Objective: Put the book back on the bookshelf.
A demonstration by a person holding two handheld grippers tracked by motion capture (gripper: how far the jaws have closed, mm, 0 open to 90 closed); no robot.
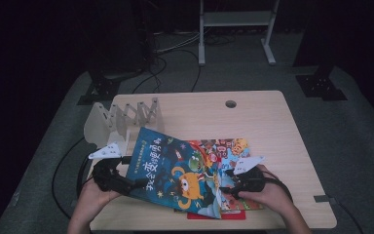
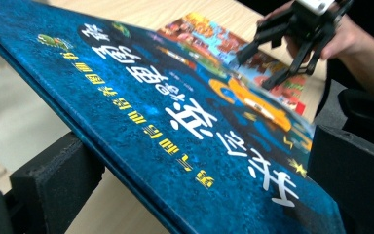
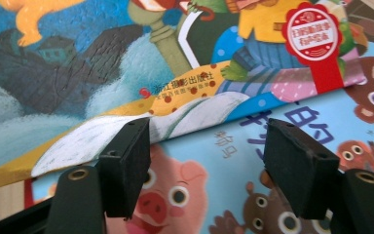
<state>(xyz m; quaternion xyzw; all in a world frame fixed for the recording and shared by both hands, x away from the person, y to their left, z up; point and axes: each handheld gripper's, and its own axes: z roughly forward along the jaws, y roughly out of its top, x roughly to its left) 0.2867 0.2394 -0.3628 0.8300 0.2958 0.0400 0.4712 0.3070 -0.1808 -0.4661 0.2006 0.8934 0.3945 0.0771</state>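
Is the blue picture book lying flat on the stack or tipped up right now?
Tipped up. The blue picture book slants, its left edge clamped in the left gripper and raised off the table.

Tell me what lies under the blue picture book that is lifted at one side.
Under the blue picture book lies a colourful book with cartoon animals, and below it a red book shows its edge. Their covers are mostly hidden.

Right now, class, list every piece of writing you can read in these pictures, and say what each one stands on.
"我会变得更勇敢": white title on the dark blue picture book.
"浙江摄影出版社": small line low on that cover, in the right gripper view.
"的": large blue character on the pale blue animal book beneath.
Red seal and yellow subtitle: too small to read.
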